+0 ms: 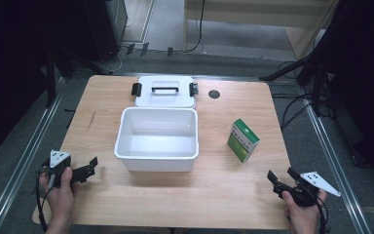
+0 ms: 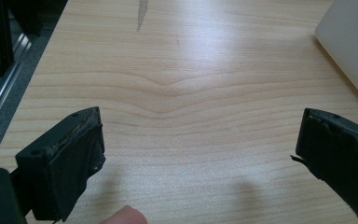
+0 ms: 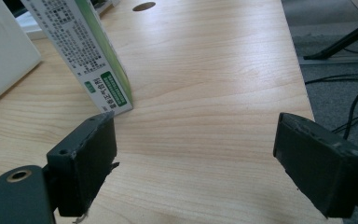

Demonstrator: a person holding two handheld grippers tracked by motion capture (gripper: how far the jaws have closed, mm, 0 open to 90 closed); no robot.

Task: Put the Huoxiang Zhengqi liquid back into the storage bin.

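Nothing started, by the look of it: the white bin (image 1: 157, 139) sits open and empty mid-desk, its lid (image 1: 164, 91) just behind, the green box (image 1: 243, 140) upright to its right. Left hand-held gripper (image 1: 93, 164) and right hand-held gripper (image 1: 281, 174) wait near, jaws spread, empty.

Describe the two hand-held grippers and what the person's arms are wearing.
Each hand-held gripper, left and right, is black with two blocky jaws faced in dark, frayed padding. A grey three-cornered plate sits on top of each, and a black cable trails back from the left one. The forearms show no sleeves.
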